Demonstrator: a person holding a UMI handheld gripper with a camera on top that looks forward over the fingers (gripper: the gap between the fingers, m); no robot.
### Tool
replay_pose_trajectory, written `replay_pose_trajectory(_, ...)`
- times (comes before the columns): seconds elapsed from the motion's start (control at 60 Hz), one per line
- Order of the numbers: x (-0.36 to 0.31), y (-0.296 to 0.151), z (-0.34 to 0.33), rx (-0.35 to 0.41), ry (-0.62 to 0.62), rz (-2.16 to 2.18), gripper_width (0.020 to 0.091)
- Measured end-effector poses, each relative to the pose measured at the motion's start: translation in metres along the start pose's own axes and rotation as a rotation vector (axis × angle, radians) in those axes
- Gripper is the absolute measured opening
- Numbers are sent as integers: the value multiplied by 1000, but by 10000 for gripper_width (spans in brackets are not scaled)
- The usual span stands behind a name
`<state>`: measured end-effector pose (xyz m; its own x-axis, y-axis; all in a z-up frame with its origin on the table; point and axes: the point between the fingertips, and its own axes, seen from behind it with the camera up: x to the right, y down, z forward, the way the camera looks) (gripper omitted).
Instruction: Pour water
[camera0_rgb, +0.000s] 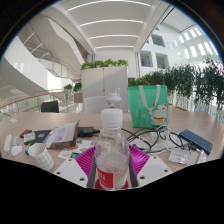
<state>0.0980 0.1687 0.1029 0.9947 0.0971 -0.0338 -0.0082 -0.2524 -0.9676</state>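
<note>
We have the clear plastic water bottle with a white cap and red label (111, 150) standing upright between the gripper (112, 166) fingers, cap on; the pink pads (87, 160) sit tight against both sides of the label, so we read it as clamped on the bottle, grasped at mid-body, probably to keep the neck free for tipping; whether the bottle is lifted or resting on the light wooden counter (60, 112) we can't tell. No obvious receiving vessel confirmed; a small white cup-like thing (40, 155) lies left of the fingers, tipped over, identity unsure. Further out: a tan box or book (62, 134) to the left, a tangle of black cables (150, 138) to the right, a green tote bag (148, 104) standing beyond them, a dark flat device (195, 141) at far right. Judgement: pour not yet begun; cap likely needs removing first.
</note>
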Motion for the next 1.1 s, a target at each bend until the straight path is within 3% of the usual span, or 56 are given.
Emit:
replay_pose_trajectory(0.133, -10, 37, 12, -53, -65, -26, 503)
replay_pose_trajectory(0.167, -13, 33, 12, -17, -74, -33, 506)
replay_pose_trajectory(0.3, -13, 37, 10, -22, -108, -27, 506)
replay_pose_trajectory(0.4, -13, 39, 10, -50, -109, -40, 550)
replay_pose_trajectory(0.467, -9, 54, 4, -144, -90, -57, 640)
replay_pose_trajectory(0.533, -12, 59, -11, -195, -109, -54, 842)
replay_pose_trajectory(0.55, -12, 59, -17, -203, -113, -49, 858)
replay_pose_trajectory(0.783, -15, 42, -122, -259, -60, -70, 837)
replay_pose_trajectory(1.1, -54, -17, -264, -203, 104, -62, 837)
